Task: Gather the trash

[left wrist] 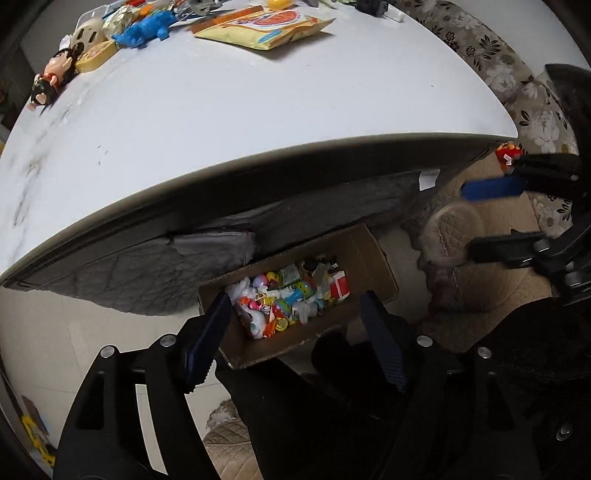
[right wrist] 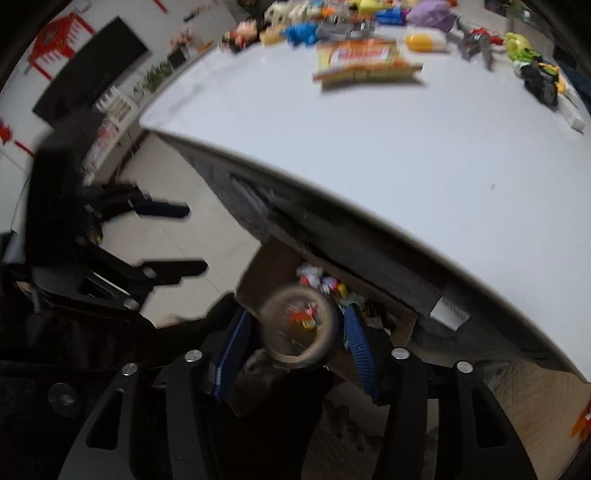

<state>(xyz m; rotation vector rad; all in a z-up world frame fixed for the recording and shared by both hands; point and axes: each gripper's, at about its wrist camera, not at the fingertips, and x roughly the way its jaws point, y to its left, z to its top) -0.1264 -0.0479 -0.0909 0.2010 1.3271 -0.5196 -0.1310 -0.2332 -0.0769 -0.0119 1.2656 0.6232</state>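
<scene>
A cardboard box [left wrist: 373, 258] on the floor under the table edge holds several colourful toys and wrappers; it also shows in the right wrist view [right wrist: 266, 273]. My left gripper [left wrist: 295, 332] is open and empty above the box. My right gripper [right wrist: 295, 332] holds a clear tape roll [right wrist: 299, 328] between its blue fingers, above the box. In the left wrist view the right gripper [left wrist: 476, 221] appears at the right with the blurred roll [left wrist: 454, 232]. The left gripper [right wrist: 195, 236] shows open in the right wrist view.
The white table [left wrist: 221, 129] carries a yellow snack bag [left wrist: 266, 26], a blue toy dinosaur [left wrist: 144, 29], a doll [left wrist: 51, 77] and other toys at its far side. A floral chair cushion [left wrist: 517, 81] stands at the right. Tiled floor [left wrist: 74, 332] lies below.
</scene>
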